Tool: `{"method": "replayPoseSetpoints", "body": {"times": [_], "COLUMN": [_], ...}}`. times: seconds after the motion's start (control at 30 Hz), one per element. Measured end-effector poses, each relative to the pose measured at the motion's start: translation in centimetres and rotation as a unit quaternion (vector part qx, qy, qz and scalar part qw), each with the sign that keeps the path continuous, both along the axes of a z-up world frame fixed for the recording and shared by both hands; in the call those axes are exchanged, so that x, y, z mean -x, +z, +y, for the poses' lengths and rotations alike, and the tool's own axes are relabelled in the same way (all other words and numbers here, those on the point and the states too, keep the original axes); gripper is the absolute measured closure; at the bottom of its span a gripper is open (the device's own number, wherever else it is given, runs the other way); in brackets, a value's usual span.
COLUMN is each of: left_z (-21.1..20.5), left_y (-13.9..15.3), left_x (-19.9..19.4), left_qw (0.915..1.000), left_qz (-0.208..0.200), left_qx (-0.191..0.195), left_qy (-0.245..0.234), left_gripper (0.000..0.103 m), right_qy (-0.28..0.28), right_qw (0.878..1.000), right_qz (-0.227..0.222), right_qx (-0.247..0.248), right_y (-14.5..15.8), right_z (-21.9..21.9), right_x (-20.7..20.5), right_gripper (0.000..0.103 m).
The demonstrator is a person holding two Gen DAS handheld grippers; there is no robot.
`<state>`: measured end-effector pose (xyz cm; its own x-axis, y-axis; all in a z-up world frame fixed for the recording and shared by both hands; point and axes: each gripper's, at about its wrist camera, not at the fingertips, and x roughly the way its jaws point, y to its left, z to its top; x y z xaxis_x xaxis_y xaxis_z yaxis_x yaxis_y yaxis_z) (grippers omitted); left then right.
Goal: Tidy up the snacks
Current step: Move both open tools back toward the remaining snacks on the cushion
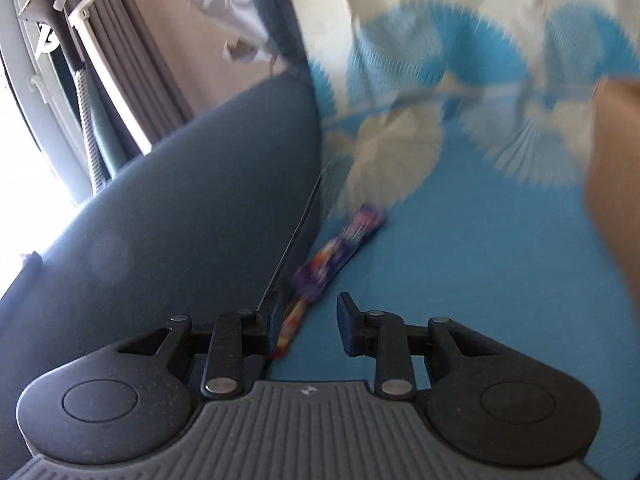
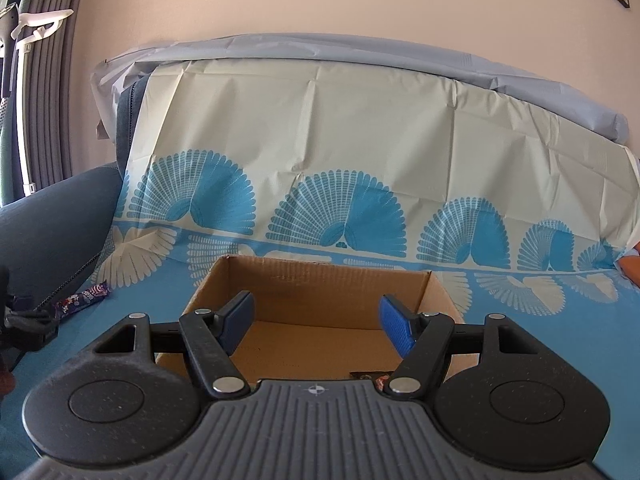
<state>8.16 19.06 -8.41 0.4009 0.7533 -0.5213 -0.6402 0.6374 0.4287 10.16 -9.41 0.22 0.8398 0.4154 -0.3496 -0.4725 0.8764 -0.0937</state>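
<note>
A purple snack bar (image 1: 340, 240) lies on the blue patterned sheet (image 1: 460, 280), against the dark blue sofa arm (image 1: 180, 200). My left gripper (image 1: 308, 324) stands open just over the bar's near end, which runs behind the left finger (image 1: 274, 320); the pads do not press on it. In the right wrist view the same bar (image 2: 84, 298) lies far left, with the left gripper (image 2: 24, 320) beside it. My right gripper (image 2: 318, 324) hangs open and empty over an open cardboard box (image 2: 320, 276). A dark wrapper (image 2: 366, 376) lies on the box floor.
The sheet (image 2: 320, 140) drapes up over the sofa back. Curtains (image 2: 48, 80) and a white rack (image 1: 80, 8) stand at the left by a window. A blurred tan shape (image 1: 612, 160) fills the right edge of the left wrist view.
</note>
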Motion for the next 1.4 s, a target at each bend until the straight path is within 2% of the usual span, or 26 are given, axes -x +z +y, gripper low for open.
{"method": "replayPoseSetpoints", "body": {"times": [0.1,0.17,0.27,0.37,0.47,0.57,0.6,0.63,0.83,0.93,1.0,1.07,1.13,1.23,1.3,1.37,1.4], "left_z": [2.0,2.7,3.0,3.5,4.1,4.8,5.0,5.3,5.5,4.1,3.1,2.2,1.1,-0.2,-0.1,0.2,0.5], "left_y": [-2.6,-3.3,-4.2,-4.9,-5.0,-4.9,-4.9,-4.8,-3.9,-2.7,-1.7,-0.7,0.1,0.3,-0.1,-0.1,0.2], "left_x": [0.1,-0.4,-1.3,-2.2,-2.4,-2.3,-2.2,-2.1,-1.3,-0.5,0.4,1.2,1.7,1.5,1.2,1.3,1.5], "left_qw": [0.9985,0.9977,0.995,0.9928,0.9933,0.9941,0.9944,0.9947,0.9964,0.9982,0.9982,0.9934,0.9848,0.9685,0.9563,0.9458,0.9433], "left_qz": [0.043,0.055,0.08,0.093,0.088,0.084,0.081,0.077,0.053,0.028,-0.002,-0.041,-0.074,-0.094,-0.098,-0.112,-0.128], "left_qx": [-0.014,-0.019,-0.044,-0.059,-0.054,-0.035,-0.024,-0.015,0.009,0.021,0.055,0.105,0.14,0.191,0.236,0.269,0.273], "left_qy": [0.03,0.036,0.042,0.048,0.051,0.059,0.063,0.067,0.066,0.048,0.024,-0.021,-0.071,-0.129,-0.141,-0.143,-0.139], "left_gripper": [0.07,0.068,0.061,0.06,0.062,0.079,0.087,0.09,0.096,0.096,0.096,0.096,0.096,0.095,0.093,0.084,0.073], "right_qy": [0.004,0.009,0.014,0.016,0.02,0.021,0.02,0.02,0.022,0.024,0.025,0.025,0.026,0.029,0.034,0.039,0.041], "right_qw": [1.0,1.0,1.0,1.0,1.0,1.0,1.0,1.0,1.0,0.999,0.999,0.999,0.999,0.999,0.999,0.999,0.999], "right_qz": [0.004,0.005,0.009,0.014,0.015,0.016,0.016,0.017,0.017,0.014,0.013,0.013,0.013,0.011,0.009,0.006,0.004], "right_qx": [0.002,0.004,0.004,0.005,0.008,0.01,0.01,0.009,0.014,0.019,0.021,0.021,0.021,0.024,0.028,0.033,0.035], "right_y": [-0.2,-0.3,-0.4,-0.6,-0.7,-0.7,-0.8,-0.8,-1.0,-1.1,-1.1,-1.1,-1.2,-1.2,-1.3,-1.3,-1.3], "right_z": [0.7,1.1,1.6,2.0,2.4,2.5,2.6,2.6,2.9,3.2,3.3,3.4,3.5,3.9,4.1,4.3,4.4], "right_x": [-0.2,-0.4,-0.8,-1.0,-1.1,-1.3,-1.4,-1.4,-1.4,-1.3,-1.2,-1.0,-0.9,-0.8,-0.7,-0.5,-0.4], "right_gripper": [0.032,0.032,0.032,0.032,0.032,0.032,0.032,0.032,0.032,0.032,0.032,0.032,0.032,0.032,0.032,0.032,0.032]}}
